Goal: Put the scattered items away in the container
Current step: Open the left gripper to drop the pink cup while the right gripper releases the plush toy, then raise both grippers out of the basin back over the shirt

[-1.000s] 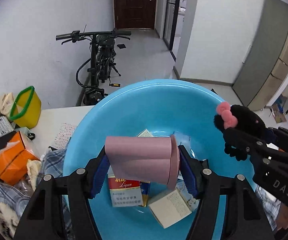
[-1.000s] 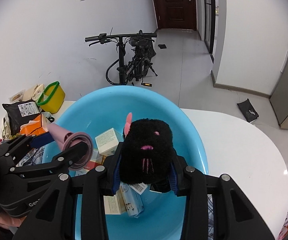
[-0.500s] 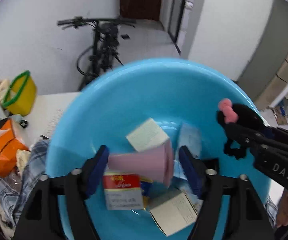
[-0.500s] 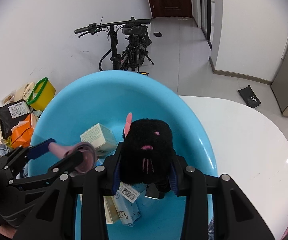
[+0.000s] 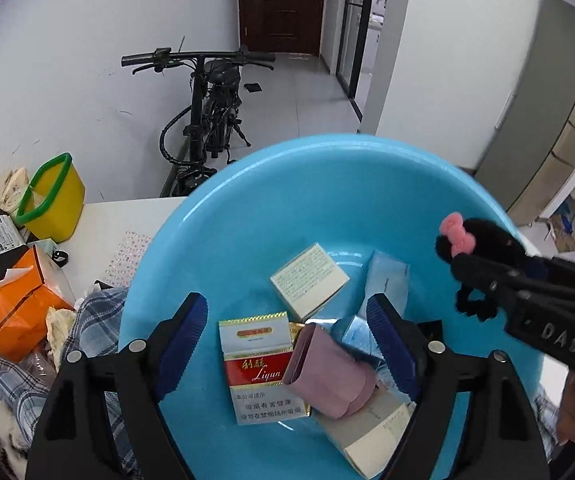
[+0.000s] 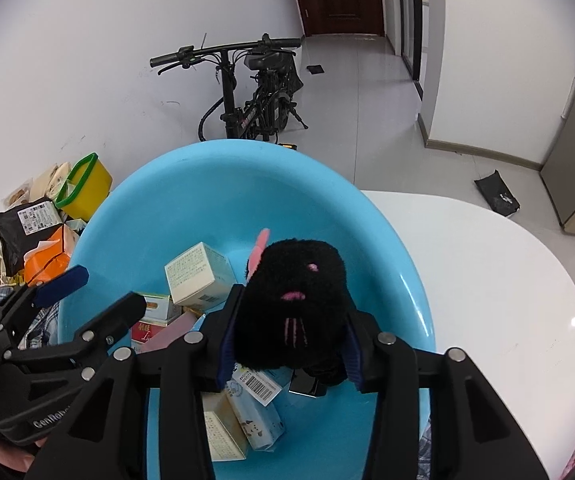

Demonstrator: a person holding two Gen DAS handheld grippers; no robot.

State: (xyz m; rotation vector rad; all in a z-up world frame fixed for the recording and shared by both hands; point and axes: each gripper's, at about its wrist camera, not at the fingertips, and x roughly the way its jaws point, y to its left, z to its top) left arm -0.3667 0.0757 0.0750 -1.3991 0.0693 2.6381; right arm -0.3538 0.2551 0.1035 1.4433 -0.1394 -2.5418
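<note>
A light blue basin (image 5: pixel 327 184) (image 6: pixel 215 200) sits on a white table. My left gripper (image 5: pixel 291 340) is open and empty above the basin. A pink cup (image 5: pixel 327 376) lies on its side in the basin, on a red cigarette pack (image 5: pixel 257 372) and small boxes (image 5: pixel 307 280). My right gripper (image 6: pixel 287 344) is shut on a black plush toy (image 6: pixel 291 304) with a pink bow and holds it over the basin. The toy also shows at the right of the left wrist view (image 5: pixel 483 240).
A yellow bin with a green rim (image 5: pixel 51 200), an orange bag (image 5: pixel 19 312), a black parcel and plaid cloth (image 5: pixel 91 320) crowd the table left of the basin. White table (image 6: pixel 487 280) spreads to the right. A bicycle (image 6: pixel 255 96) stands behind.
My left gripper opened and let go of the pink cup, which dropped into the basin and lies on its side. My right gripper still holds the plush toy, slightly lower.
</note>
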